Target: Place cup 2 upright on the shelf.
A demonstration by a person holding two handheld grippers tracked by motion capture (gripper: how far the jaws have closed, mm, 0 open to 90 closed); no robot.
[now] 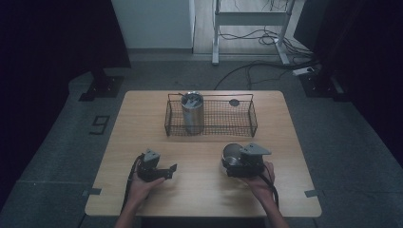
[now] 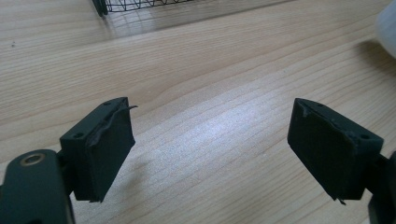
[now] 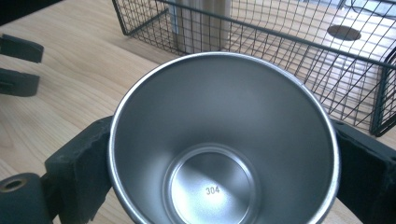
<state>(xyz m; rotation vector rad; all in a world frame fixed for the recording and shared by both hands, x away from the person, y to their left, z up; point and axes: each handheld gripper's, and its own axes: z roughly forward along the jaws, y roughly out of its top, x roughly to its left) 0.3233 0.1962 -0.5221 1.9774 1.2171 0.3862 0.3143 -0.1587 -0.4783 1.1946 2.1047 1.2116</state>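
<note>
Right tongs (image 3: 219,154) are clamped round the steel cup (image 3: 222,140), presumably for basket (image 1: 211,129) loading, while left tongs (image 2: 210,149) are held open, idle.

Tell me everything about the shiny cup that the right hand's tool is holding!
The steel cup is smooth, silvery metal with a rolled rim, wide at the top and narrowing to a small round bottom stamped 304. It looks empty and clean inside. It stands upright on the wooden table, in front of the wire basket. The right tool has a black pad on each side of it, pressing its wall. Nothing else touches it.
</note>
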